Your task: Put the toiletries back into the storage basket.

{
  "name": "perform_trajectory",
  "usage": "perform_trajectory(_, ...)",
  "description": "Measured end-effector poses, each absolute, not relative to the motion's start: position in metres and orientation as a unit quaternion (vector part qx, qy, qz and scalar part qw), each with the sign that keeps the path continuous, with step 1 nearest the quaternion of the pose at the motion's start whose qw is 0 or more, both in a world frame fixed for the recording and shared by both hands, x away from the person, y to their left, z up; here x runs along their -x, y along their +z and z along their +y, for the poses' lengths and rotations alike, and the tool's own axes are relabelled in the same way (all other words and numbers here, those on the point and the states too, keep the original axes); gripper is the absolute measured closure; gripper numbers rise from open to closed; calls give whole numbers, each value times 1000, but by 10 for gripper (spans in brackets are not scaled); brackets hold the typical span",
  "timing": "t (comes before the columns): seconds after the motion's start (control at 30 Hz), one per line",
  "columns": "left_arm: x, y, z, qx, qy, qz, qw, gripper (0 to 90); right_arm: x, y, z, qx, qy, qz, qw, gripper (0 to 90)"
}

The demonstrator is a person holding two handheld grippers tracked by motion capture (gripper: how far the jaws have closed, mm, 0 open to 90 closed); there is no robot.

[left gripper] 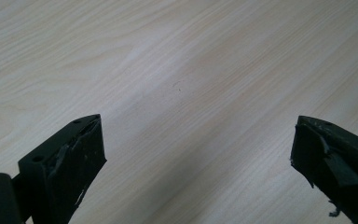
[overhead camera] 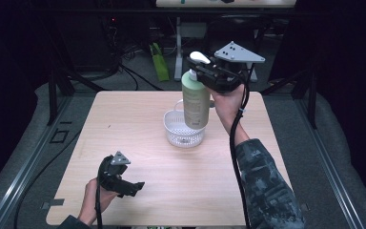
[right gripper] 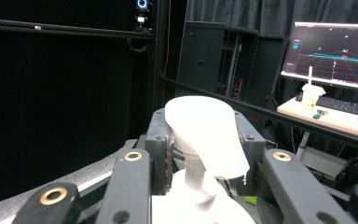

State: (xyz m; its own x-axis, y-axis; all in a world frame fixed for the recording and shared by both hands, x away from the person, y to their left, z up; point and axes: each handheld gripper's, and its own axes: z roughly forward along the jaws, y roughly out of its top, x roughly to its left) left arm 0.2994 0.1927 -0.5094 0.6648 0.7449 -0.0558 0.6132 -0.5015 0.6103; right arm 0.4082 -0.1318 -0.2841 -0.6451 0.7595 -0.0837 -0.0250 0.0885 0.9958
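Right now your right gripper (overhead camera: 205, 70) is pinching the bottle (overhead camera: 196, 99) at the neck under its white pump (right gripper: 205, 135) — held upright above the basket (overhead camera: 184, 130). Rigid plastic, probably weighty if full, so it may swing below that narrow neck; smooth sides look slippery. Your left gripper (overhead camera: 129, 185) sits spread and empty over the table (overhead camera: 138, 119).

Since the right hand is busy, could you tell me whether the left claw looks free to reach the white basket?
Probably yes: the left claw is open and holds nothing, with bare table between it and the white basket.
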Motion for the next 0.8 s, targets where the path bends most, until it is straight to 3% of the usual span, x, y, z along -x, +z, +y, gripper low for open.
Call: perform_trajectory(0.8,-299,-510,192,-862,102,392,305,27,-429,-288,-117,-284,607,671,317,660)
